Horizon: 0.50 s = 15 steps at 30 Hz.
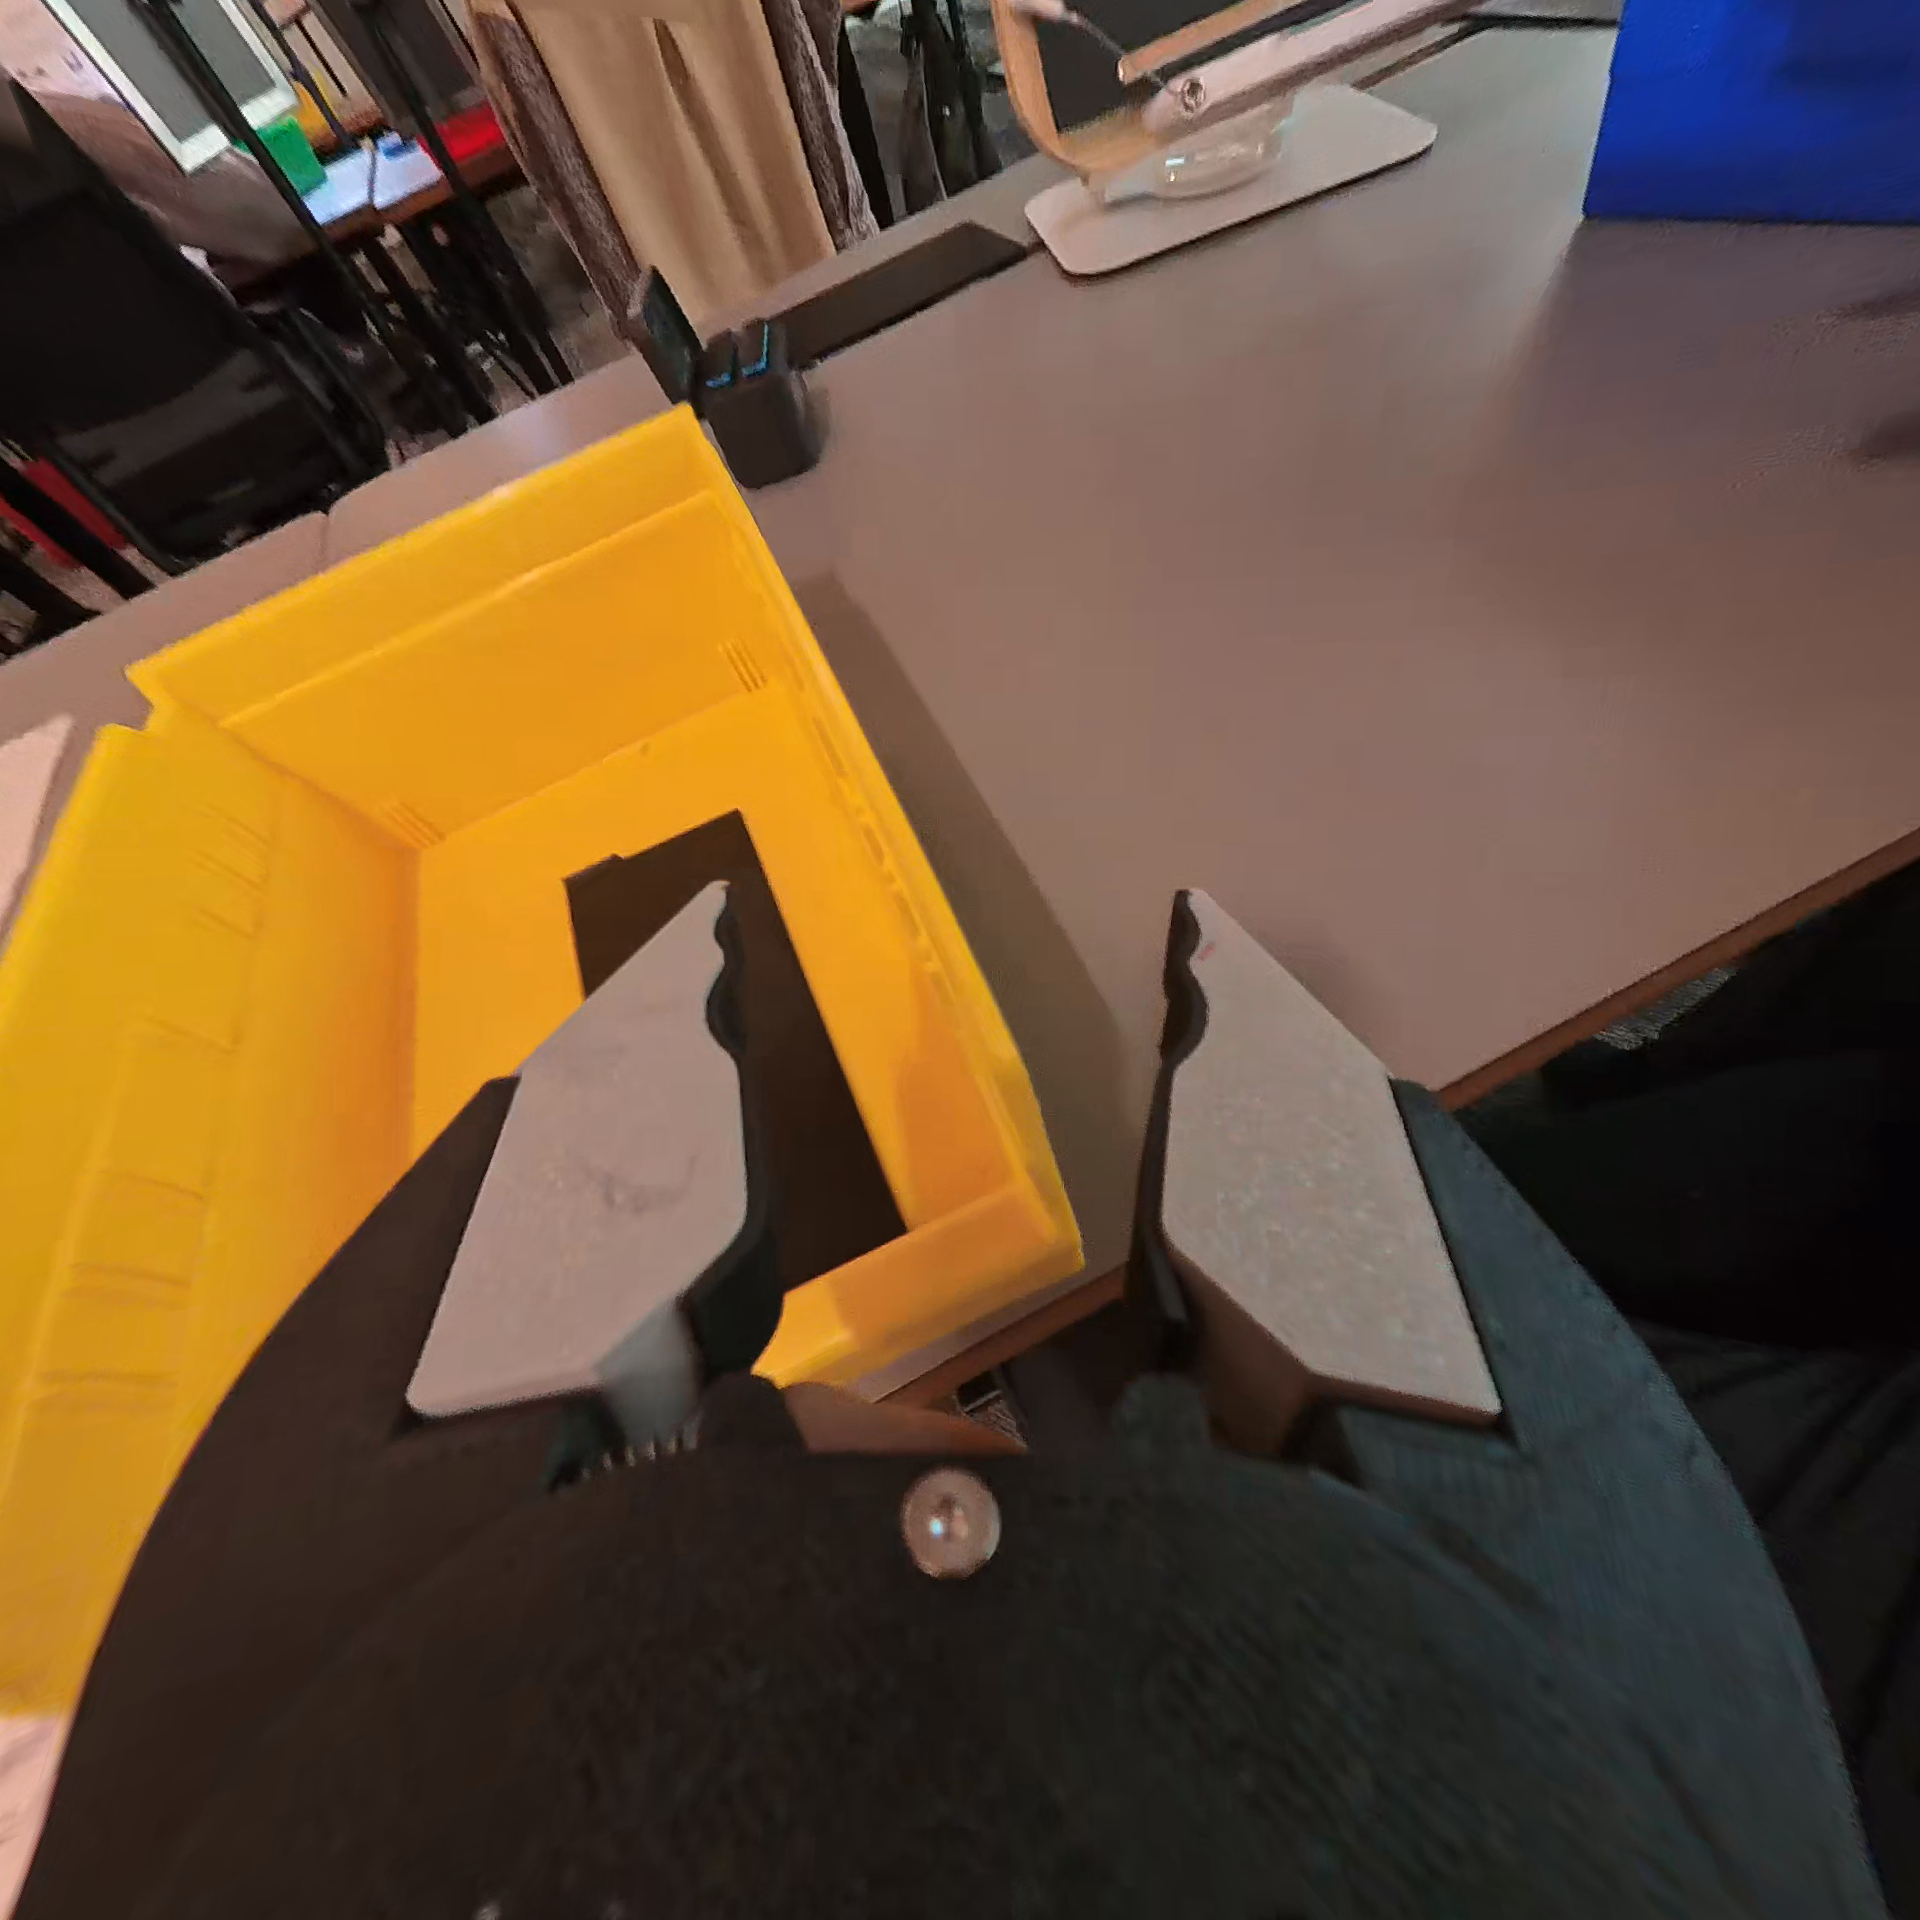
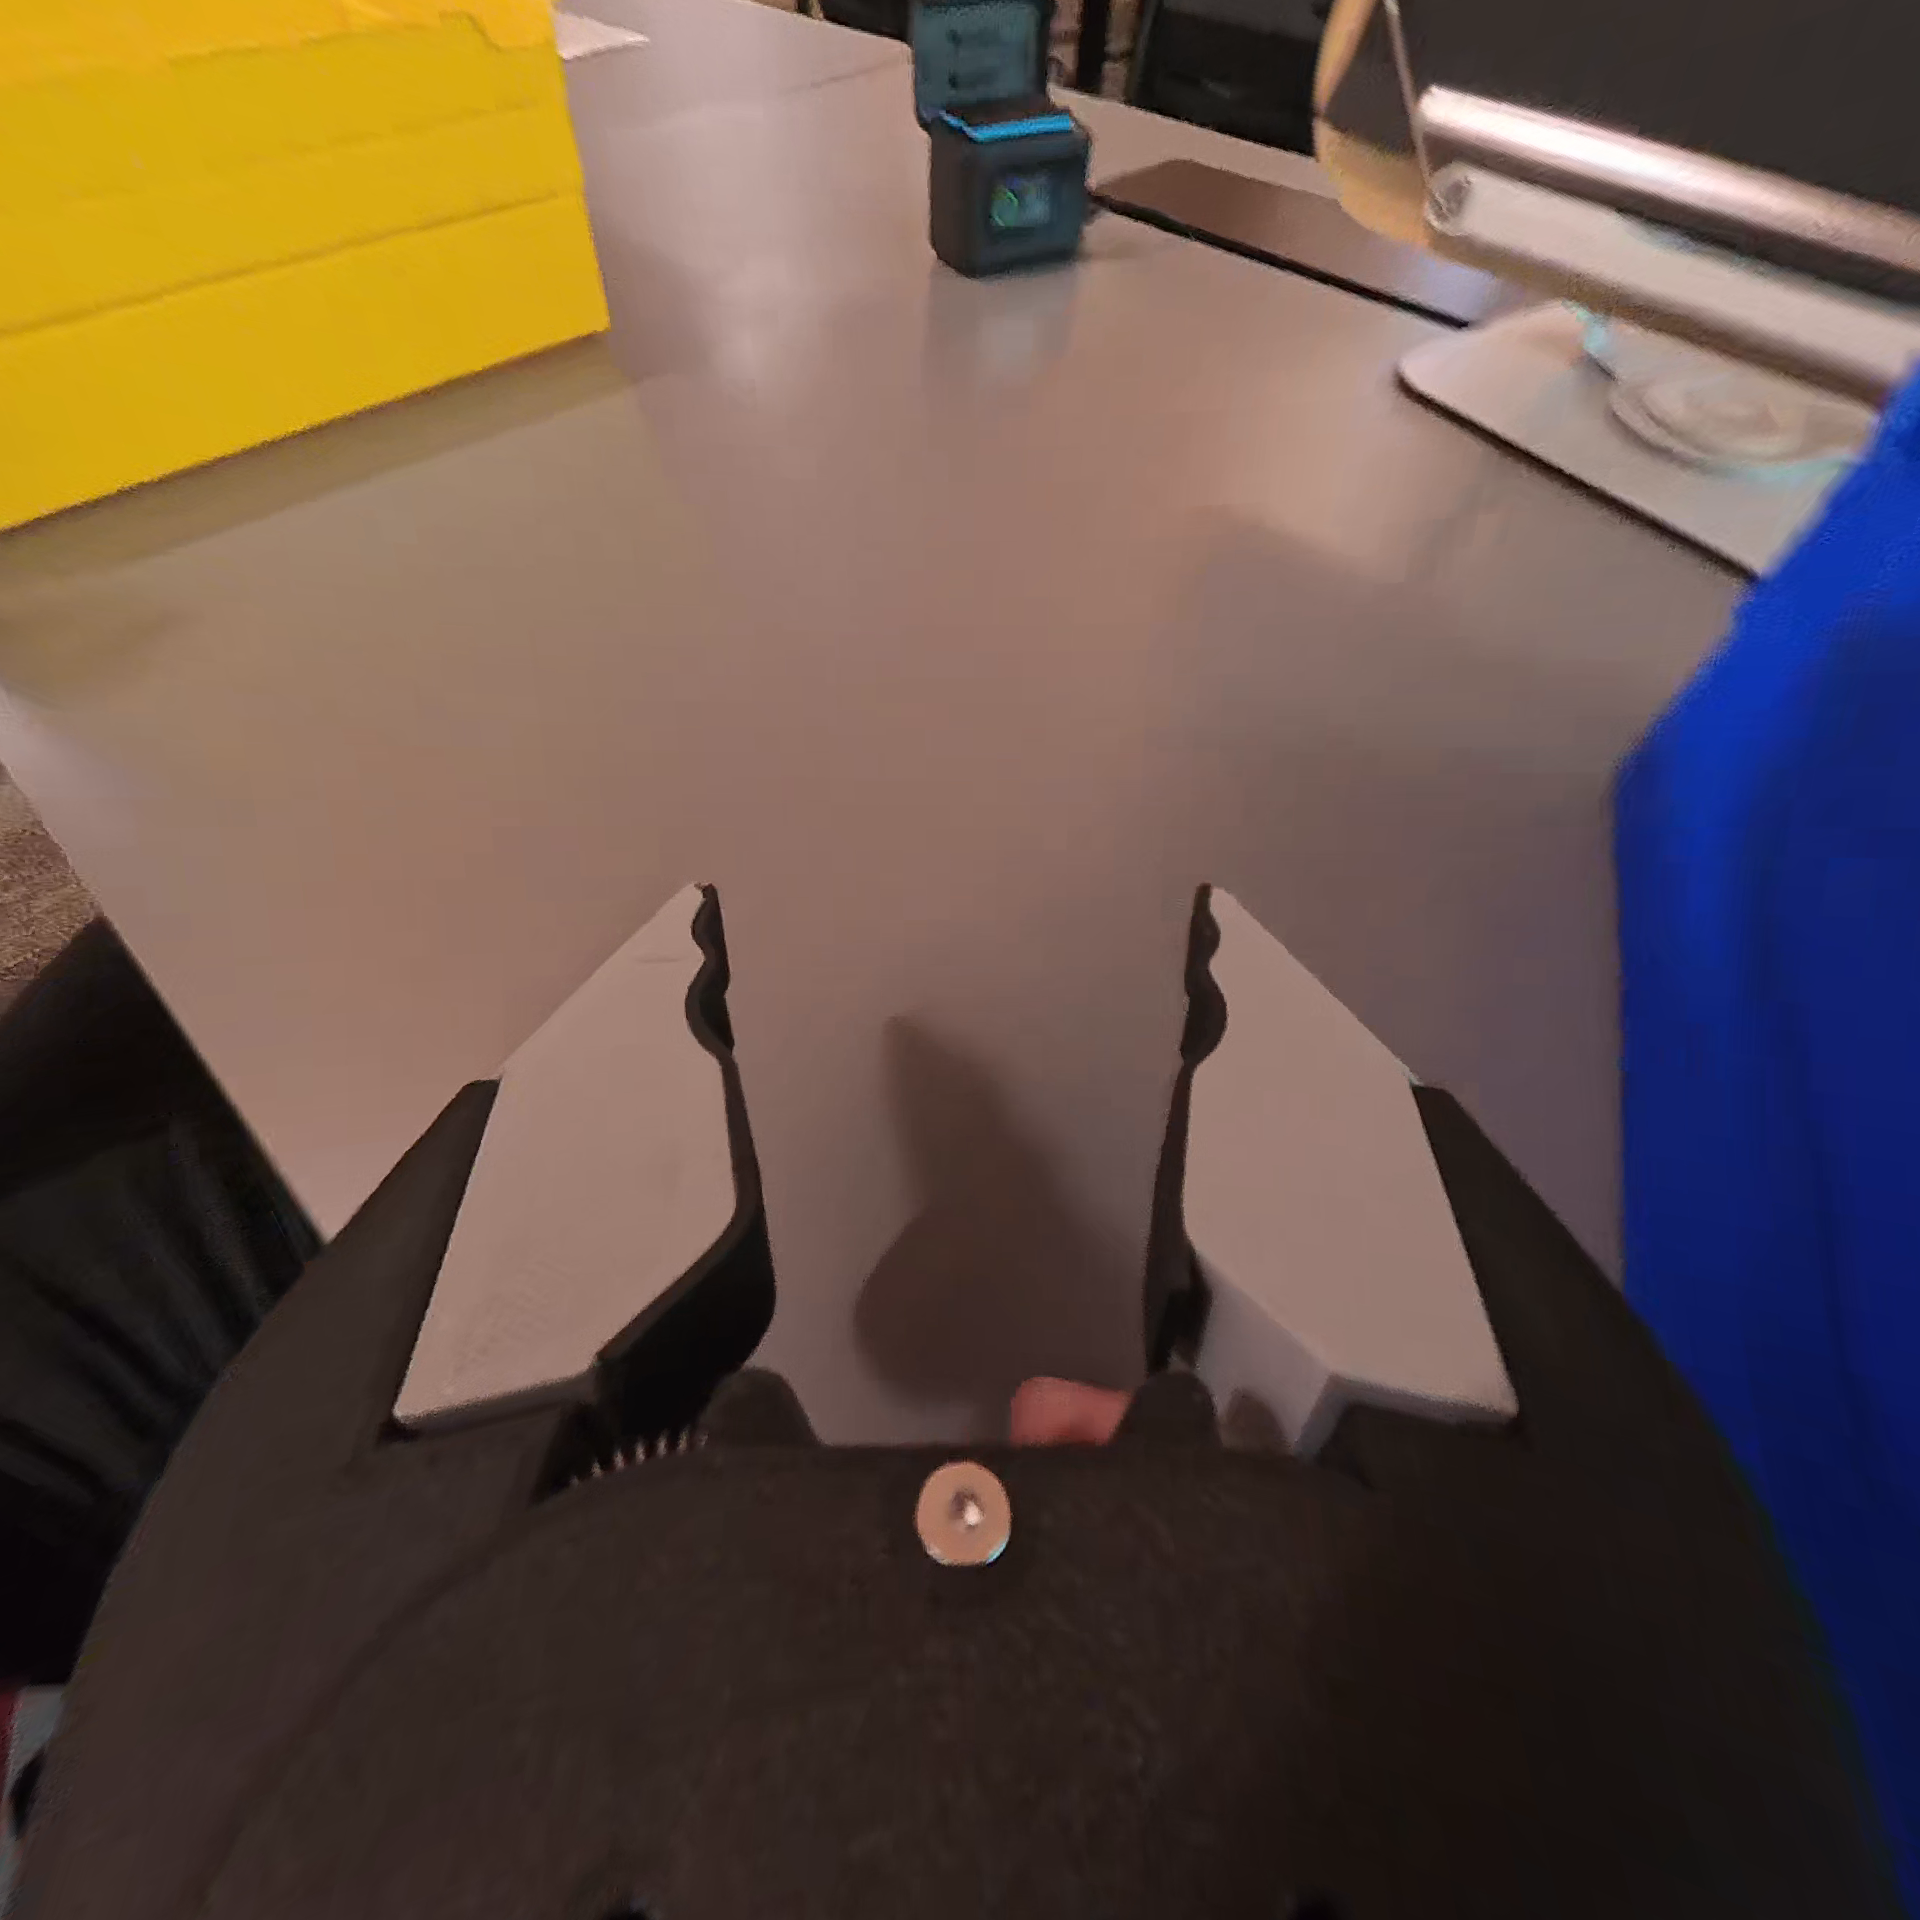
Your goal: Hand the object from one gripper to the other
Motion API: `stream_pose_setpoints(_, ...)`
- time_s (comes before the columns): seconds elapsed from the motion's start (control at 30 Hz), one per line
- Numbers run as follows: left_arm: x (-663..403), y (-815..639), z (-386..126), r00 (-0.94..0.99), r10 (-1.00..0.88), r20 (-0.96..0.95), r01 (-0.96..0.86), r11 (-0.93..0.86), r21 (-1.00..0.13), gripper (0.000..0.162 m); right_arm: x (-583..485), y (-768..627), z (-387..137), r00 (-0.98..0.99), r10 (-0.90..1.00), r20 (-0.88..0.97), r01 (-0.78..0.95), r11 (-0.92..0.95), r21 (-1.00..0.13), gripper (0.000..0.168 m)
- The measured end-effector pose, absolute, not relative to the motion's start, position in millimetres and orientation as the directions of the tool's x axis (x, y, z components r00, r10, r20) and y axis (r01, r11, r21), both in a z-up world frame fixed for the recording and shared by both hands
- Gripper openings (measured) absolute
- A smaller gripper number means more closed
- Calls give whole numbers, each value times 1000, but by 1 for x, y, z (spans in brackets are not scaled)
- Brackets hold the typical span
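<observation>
An office: grey desk [image 2: 935,623], monitor stand [image 1: 1236,177], more desks behind.

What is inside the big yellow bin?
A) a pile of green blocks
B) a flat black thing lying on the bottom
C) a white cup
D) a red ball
B: in the left wrist view, the yellow bin holds only a flat black thing lying on its floor, partly hidden behind the open left gripper.

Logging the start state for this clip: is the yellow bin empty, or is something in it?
Not empty. The yellow bin holds a flat black object on its floor, seen under the open left gripper. What it is: cannot tell.
</observation>
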<state>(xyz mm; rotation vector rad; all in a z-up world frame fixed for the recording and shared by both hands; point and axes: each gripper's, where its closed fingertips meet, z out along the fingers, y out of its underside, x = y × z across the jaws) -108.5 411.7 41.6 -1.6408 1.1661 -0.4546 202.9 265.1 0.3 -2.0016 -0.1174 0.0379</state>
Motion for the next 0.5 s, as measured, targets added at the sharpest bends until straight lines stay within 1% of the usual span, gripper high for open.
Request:
stream_pose_setpoints(0.13, -96, 424, 22, 504, -834, -226, -482, -54, -874, 73, 224, 207, 4, 1000, -11, 16, 10, -404, -915, 86)
stream_pose_setpoints(0.2, -95, 431, 13, 532, -808, -253, -499, -58, -864, 60, 229, 180, 14, 998, -61, 20, -4, -370, -929, 86)
stream_pose_setpoints(0.27, -102, 439, 8, 560, -763, -323, -531, -32, -847, 51, 235, 158, 23, 992, -107, 62, 20, -360, -933, 85)
stream_pose_setpoints(0.3, -104, 438, 8, 551, -763, -338, -531, -7, -848, 40, 242, 148, 24, 984, -142, 112, 49, -383, -923, 85)
stream_pose_setpoints(0.33, -107, 439, 12, 553, -751, -360, -516, 31, -856, 16, 254, 138, 24, 968, -193, 162, 71, -407, -911, 84)
stream_pose_setpoints(0.37, -113, 442, 17, 570, -720, -397, -516, 62, -854, 8, 263, 130, 26, 955, -223, 193, 84, -423, -902, 65)
stream_pose_setpoints(0.43, -117, 441, 16, 573, -715, -401, -515, 66, -854, 7, 274, 123, 28, 955, -240, 175, 58, -427, -902, 42)
stream_pose_setpoints(0.5, -111, 430, 17, 580, -707, -406, -509, 75, -858, 5, 277, 124, 30, 970, -226, 92, -9, -412, -911, 35)
